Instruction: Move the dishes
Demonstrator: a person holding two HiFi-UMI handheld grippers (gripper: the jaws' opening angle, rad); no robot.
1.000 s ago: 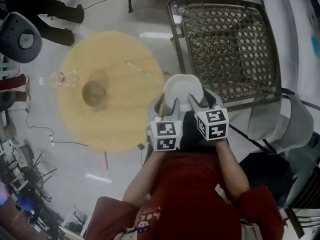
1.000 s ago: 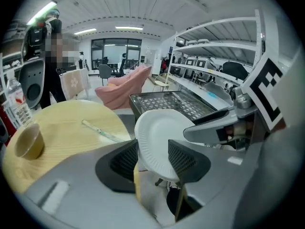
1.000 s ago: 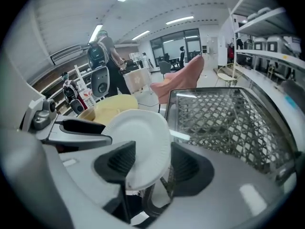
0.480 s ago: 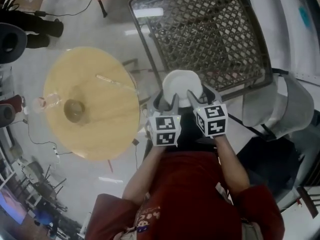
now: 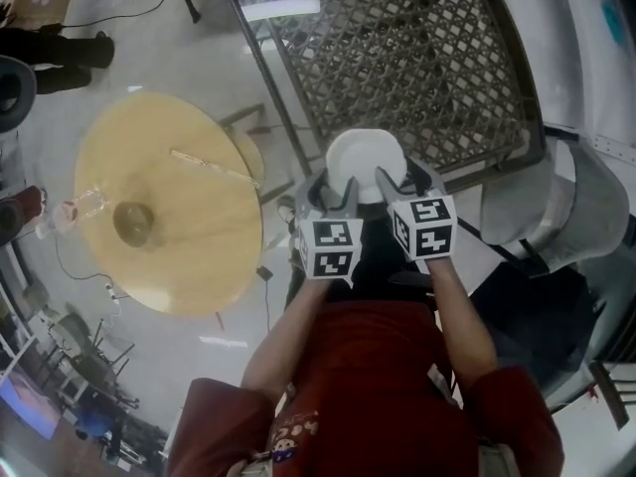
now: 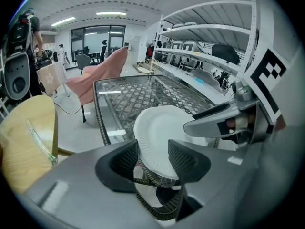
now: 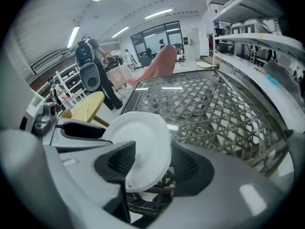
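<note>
Left gripper (image 6: pixel 153 152) and right gripper (image 7: pixel 148 162) both clamp a paper plate (image 5: pixel 364 157) over the counter's (image 5: pixel 417 58) near edge; its flimsy rim could buckle and slip.

A glossy pale floor (image 5: pixel 149 58) carried a round wooden table (image 5: pixel 189 237) beside a dark-framed glass table (image 5: pixel 417 58) with a woven lattice top. White metal shelving (image 6: pixel 209 32) lined one side. Ceiling strip lights (image 6: pixel 112 14) ran towards dark windows (image 6: pixel 95 37) at the far wall, near a pink cloth-draped chair (image 6: pixel 102 73).

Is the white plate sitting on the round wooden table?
No: the left gripper and right gripper hold the white plate clear of the round wooden table.
</note>
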